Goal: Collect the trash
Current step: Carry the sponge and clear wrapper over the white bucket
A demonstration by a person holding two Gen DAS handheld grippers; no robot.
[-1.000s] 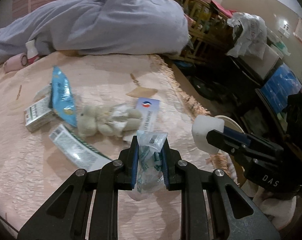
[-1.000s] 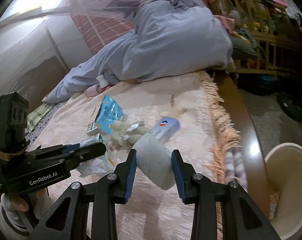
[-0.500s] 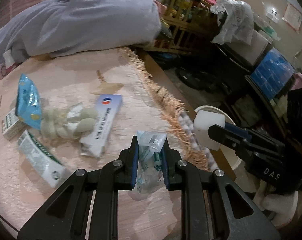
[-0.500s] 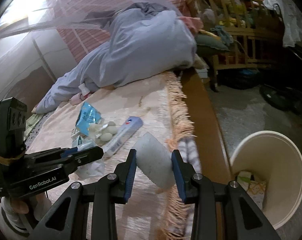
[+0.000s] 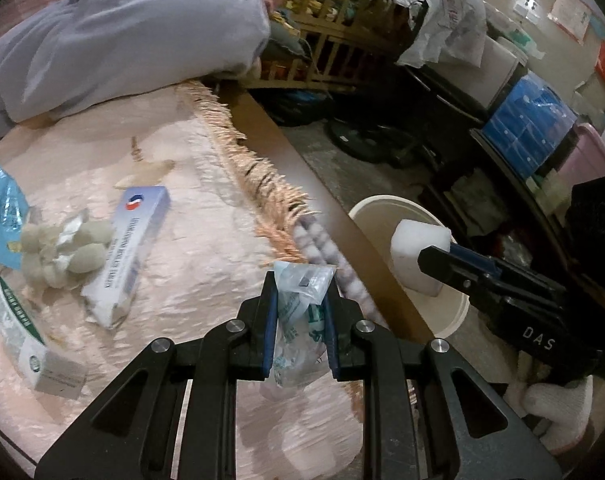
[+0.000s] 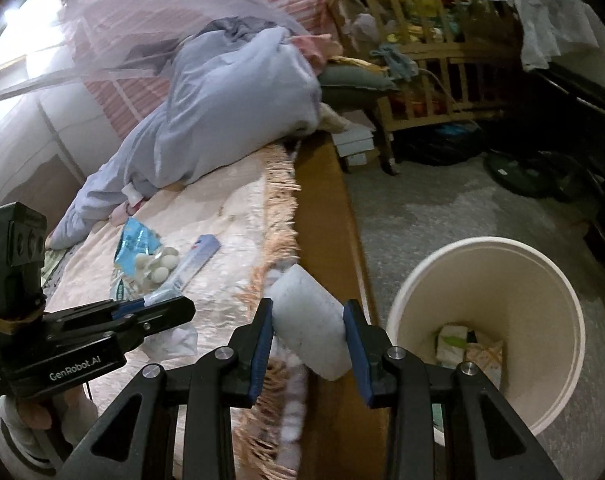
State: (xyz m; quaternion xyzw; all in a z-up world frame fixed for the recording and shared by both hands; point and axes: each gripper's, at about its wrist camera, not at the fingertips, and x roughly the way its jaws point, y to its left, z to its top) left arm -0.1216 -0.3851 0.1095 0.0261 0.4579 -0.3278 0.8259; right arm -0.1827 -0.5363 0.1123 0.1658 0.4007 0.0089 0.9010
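Note:
My left gripper (image 5: 300,294) is shut on a crumpled clear plastic wrapper (image 5: 298,312) and holds it above the bed's right edge. My right gripper (image 6: 308,322) is shut on a white foam block (image 6: 310,338), just left of the cream trash bin (image 6: 558,300) on the floor. In the left wrist view the foam block (image 5: 418,258) hangs over the bin (image 5: 382,208). The bin holds a few wrappers (image 6: 470,346). On the pink bedspread lie a white-blue box (image 5: 130,260), a blue packet (image 5: 0,208), a green-white box (image 5: 26,340) and a pale crumpled bundle (image 5: 62,252).
A grey duvet (image 5: 114,36) is heaped at the head of the bed. The bed has a fringed edge (image 5: 262,184) and a wooden side rail (image 6: 326,216). A wooden crib (image 6: 422,76), dark furniture and blue storage boxes (image 5: 530,124) stand across the floor.
Both grippers have swung right, from over the bed towards the bin. The bin has come into fuller view in both cameras. Each gripper still holds its item.

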